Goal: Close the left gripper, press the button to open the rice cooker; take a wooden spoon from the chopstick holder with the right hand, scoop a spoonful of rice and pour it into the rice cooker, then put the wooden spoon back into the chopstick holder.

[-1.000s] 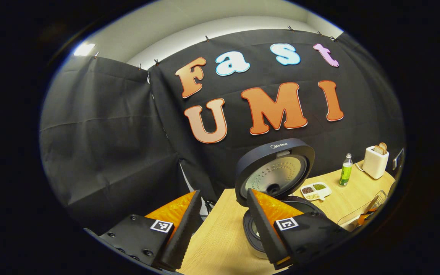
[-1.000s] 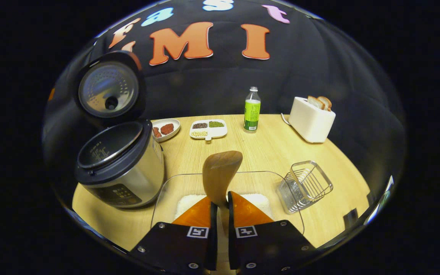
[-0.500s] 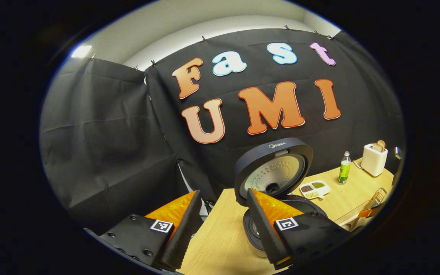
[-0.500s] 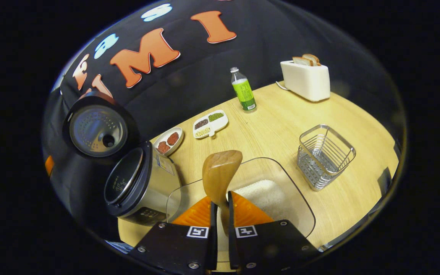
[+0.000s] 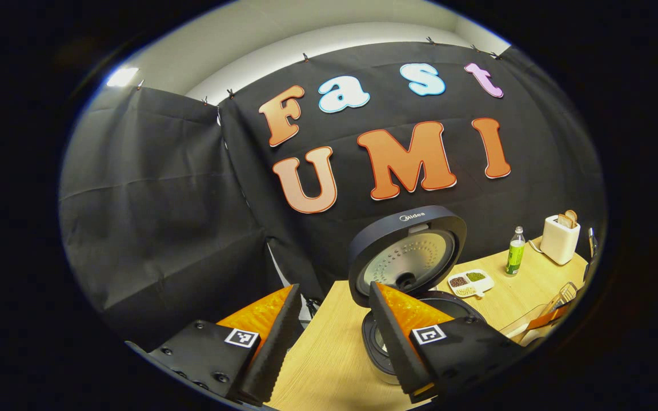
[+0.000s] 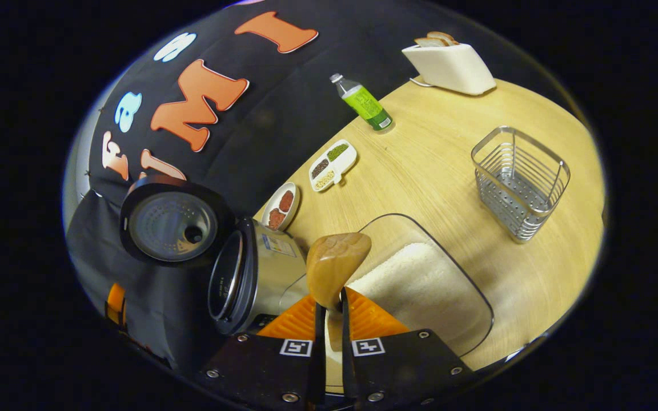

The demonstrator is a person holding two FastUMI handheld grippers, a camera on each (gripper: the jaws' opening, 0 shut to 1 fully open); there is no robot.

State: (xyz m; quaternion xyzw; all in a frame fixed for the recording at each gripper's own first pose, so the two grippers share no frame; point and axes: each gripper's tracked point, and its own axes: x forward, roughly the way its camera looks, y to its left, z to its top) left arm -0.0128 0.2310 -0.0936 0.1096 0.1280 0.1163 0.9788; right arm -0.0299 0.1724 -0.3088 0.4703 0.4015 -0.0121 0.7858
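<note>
The rice cooker (image 6: 255, 282) stands with its lid (image 6: 169, 225) swung up, and the pot is open. My right gripper (image 6: 329, 299) is shut on the handle of the wooden spoon (image 6: 334, 262). The spoon's bowl hangs over the near left edge of the clear rice container (image 6: 420, 285), which holds white rice, right beside the cooker. The wire chopstick holder (image 6: 520, 182) stands empty to the right. My left gripper (image 5: 333, 288) is open and holds nothing. It hovers in front of the cooker (image 5: 386, 342), below the raised lid (image 5: 406, 257).
On the wooden table (image 6: 437, 154) stand a green bottle (image 6: 366, 103), a white toaster (image 6: 449, 60) with bread, a divided dish of beans (image 6: 333, 164) and a small plate (image 6: 280, 208) with red pieces. All lie beyond the container.
My right gripper has rolled and tipped downward with the spoon, so the scene tilts and the rice container and cooker sit closer. The left gripper has hardly moved.
</note>
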